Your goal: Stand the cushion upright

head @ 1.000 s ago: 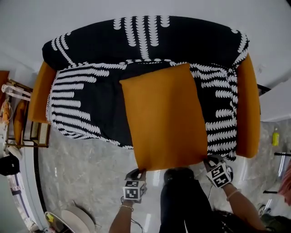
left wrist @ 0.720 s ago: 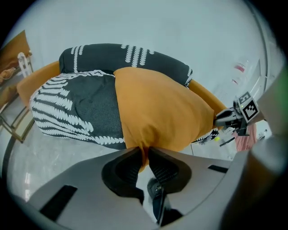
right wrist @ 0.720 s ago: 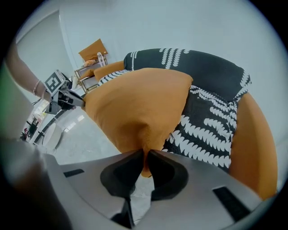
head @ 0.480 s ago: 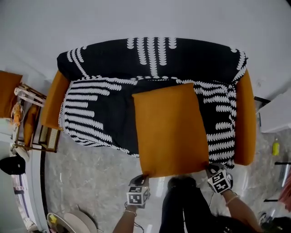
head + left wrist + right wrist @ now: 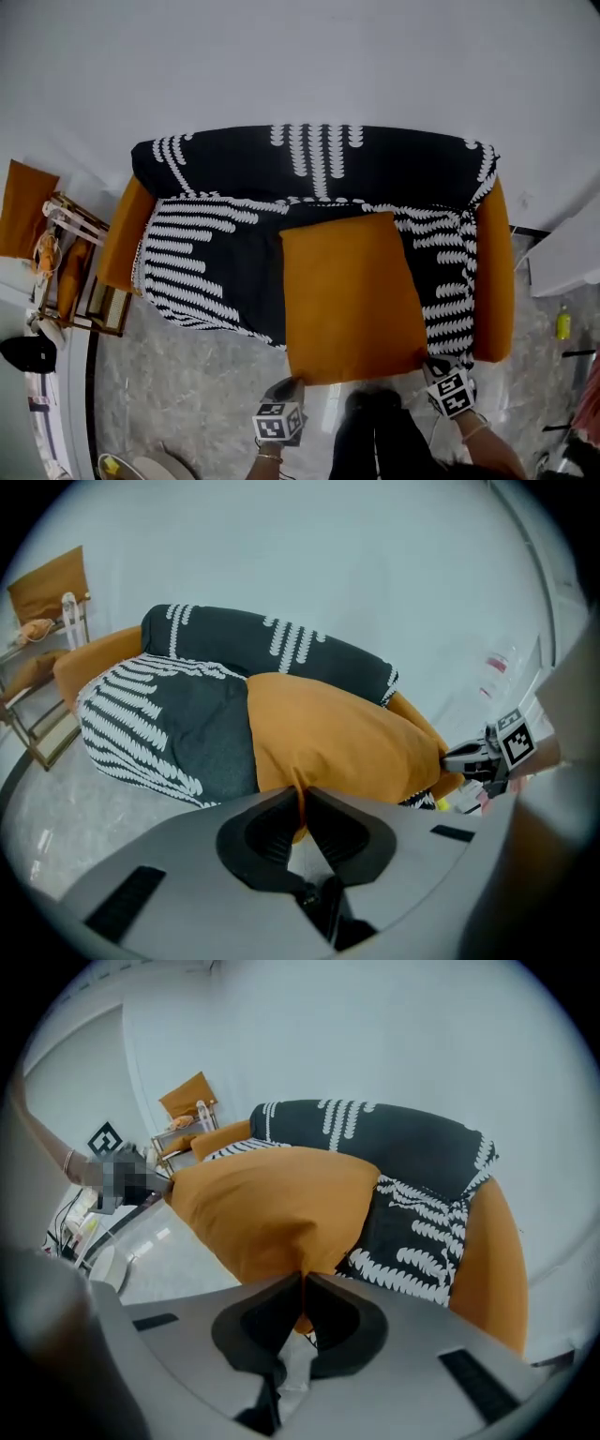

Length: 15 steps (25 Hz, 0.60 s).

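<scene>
Fingers of left gripper (image 5: 286, 385) and right gripper (image 5: 427, 365), just closing, pinch the cushion (image 5: 349, 295) by its 6 o'clock corners; raise both evenly, tipping toward 12 o'clock

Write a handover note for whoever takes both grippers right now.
Left gripper: shut on the near left corner of the cushion; jaws have just been closing onto it.
Right gripper: shut on the near right corner; jaws likewise just closing.
Cushion: lying on the sofa seat, far edge by the backrest.
Done: both corners gripped.
Left: swing it upright against the backrest.
</scene>
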Each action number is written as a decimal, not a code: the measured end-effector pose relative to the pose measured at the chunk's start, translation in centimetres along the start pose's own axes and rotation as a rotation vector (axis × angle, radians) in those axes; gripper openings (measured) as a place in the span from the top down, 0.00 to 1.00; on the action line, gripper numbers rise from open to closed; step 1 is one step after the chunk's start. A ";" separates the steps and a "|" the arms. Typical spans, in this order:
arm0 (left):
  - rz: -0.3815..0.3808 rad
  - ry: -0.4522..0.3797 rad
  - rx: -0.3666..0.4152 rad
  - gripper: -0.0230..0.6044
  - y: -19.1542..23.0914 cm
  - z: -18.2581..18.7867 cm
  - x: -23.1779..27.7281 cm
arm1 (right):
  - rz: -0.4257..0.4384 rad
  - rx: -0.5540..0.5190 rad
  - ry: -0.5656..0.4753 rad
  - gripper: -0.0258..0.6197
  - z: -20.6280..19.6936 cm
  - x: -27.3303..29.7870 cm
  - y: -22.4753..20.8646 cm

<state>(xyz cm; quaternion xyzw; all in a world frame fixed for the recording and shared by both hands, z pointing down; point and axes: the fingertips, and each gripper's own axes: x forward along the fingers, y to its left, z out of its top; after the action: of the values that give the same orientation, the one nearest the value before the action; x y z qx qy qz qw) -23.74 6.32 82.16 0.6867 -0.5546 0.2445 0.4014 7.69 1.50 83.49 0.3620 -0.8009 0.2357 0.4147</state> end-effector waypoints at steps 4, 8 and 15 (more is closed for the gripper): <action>-0.002 -0.062 0.001 0.89 -0.8 3.8 -2.3 | -0.020 0.018 -0.052 0.93 3.3 -2.6 -0.4; -0.011 -0.114 -0.005 0.89 -1.4 8.0 -4.0 | -0.043 0.032 -0.094 0.93 6.9 -4.9 -1.1; -0.049 -0.167 0.039 0.89 -1.9 13.9 -6.0 | -0.068 0.033 -0.160 0.93 12.2 -7.6 -2.4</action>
<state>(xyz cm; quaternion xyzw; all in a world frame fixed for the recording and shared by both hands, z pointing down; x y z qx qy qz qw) -25.02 -1.57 69.17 0.7257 -0.5644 0.1874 0.3459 6.52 -5.31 70.67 0.4135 -0.8146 0.2049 0.3514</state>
